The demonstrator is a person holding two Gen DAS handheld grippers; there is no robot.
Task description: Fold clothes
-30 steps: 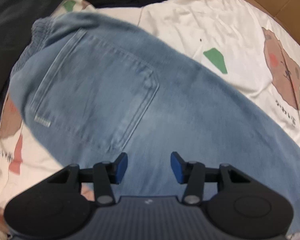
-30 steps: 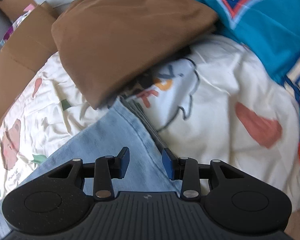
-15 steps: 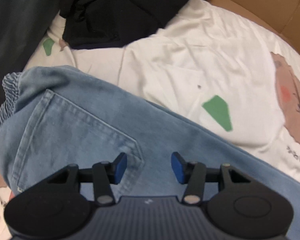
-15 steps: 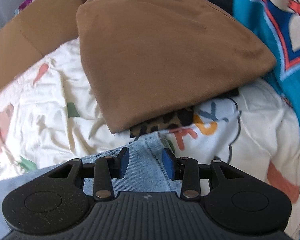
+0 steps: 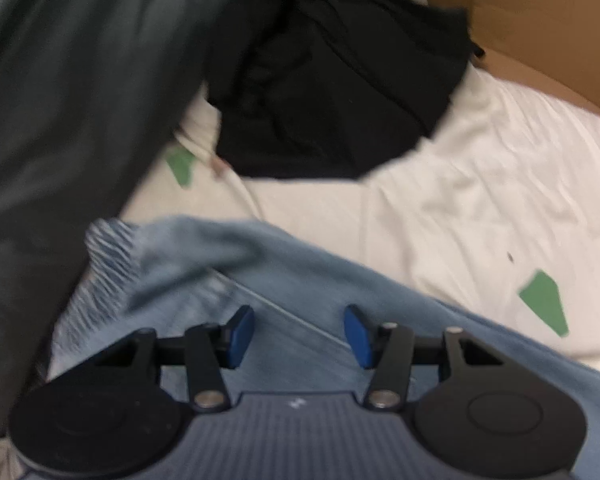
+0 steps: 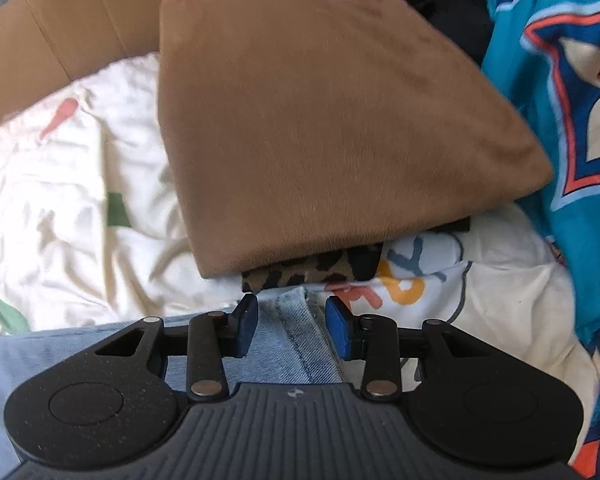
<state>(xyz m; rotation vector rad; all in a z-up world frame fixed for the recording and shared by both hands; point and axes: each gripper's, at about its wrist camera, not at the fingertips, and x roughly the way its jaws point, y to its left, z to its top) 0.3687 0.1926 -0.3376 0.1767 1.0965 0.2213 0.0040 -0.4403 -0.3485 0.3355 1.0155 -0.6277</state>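
Left wrist view: left gripper (image 5: 299,334) poised over light-blue denim jeans (image 5: 340,344); blue pads apart, nothing clamped between them; denim soft and faded, with a gathered elastic waistband (image 5: 100,280) at the left edge and a stitched pocket seam running diagonally under the jaws; picture blurred. Beyond the jeans, crumpled black garment (image 5: 332,92), matte and creased; dark grey fabric (image 5: 60,100) filling the left side, kind not discernible. Underneath, cream bedsheet (image 5: 480,184), wrinkled, printed with green shapes; brown cardboard (image 5: 540,28) standing along the far right edge.

Right wrist view: right gripper (image 6: 291,330) over the hem end of the same jeans (image 6: 288,336); double-stitched seam lying between the pads; pads apart, contact with the cloth not clear. Just beyond, folded brown garment (image 6: 320,120), smooth, thick, wedge-shaped, stacked on a leopard-print fabric (image 6: 308,274) whose edge shows below it. To the right, teal cloth (image 6: 560,100) with orange, navy and white pattern. Cream sheet (image 6: 68,184) with coloured print; cardboard panel (image 6: 72,28) at the far left.
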